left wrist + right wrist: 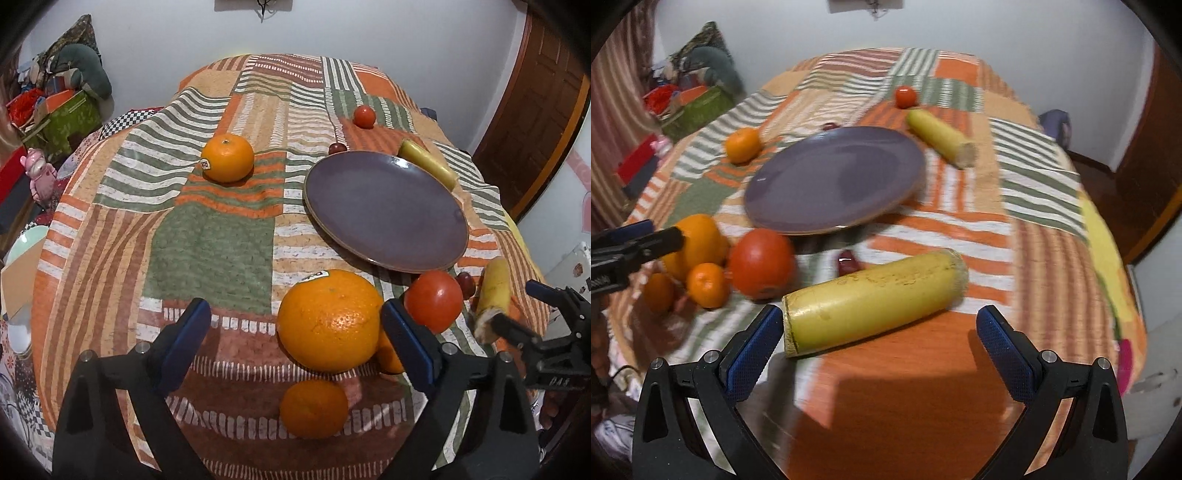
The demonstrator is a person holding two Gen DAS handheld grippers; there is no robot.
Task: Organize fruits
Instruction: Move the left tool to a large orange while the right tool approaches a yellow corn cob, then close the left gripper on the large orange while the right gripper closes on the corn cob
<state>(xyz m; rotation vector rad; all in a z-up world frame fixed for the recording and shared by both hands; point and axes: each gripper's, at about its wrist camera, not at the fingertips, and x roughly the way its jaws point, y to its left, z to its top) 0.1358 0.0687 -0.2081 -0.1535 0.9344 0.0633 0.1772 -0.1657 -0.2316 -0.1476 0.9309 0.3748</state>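
Observation:
An empty purple plate lies mid-table. My left gripper is open, with a large orange between its fingers near the right one; a small mandarin lies below it. A big tomato sits beside them. My right gripper is open around a near banana piece; it also shows in the left wrist view. A second banana piece, a small tomato and another orange lie farther back.
The table wears a striped patchwork cloth. Small dark red fruits lie near the plate. Clutter and a green box stand at the left; a wooden door is at the right.

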